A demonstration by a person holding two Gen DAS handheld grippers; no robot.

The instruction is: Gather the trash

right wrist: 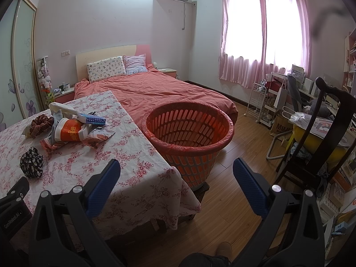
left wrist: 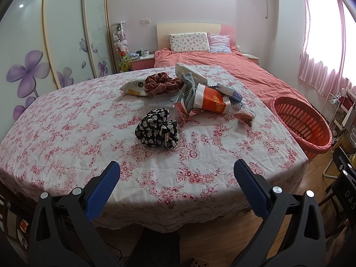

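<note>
both grippers (left wrist: 176,174) (right wrist: 176,173) wide, empty; wrapper pile (left wrist: 209,100) at 12 looks light, crinkly, pinch edge; basket (right wrist: 189,131) at 2.

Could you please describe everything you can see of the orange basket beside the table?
The orange basket is round, plastic-looking, with slotted walls and a thin reddish liner folded over its rim. It stands upright and open, looks empty, and sits on a low dark stand on the wood floor, close against the hanging tablecloth, near the bed's foot.

Daylight glares through the pink curtains (right wrist: 262,33); fisheye edges bend.
</note>
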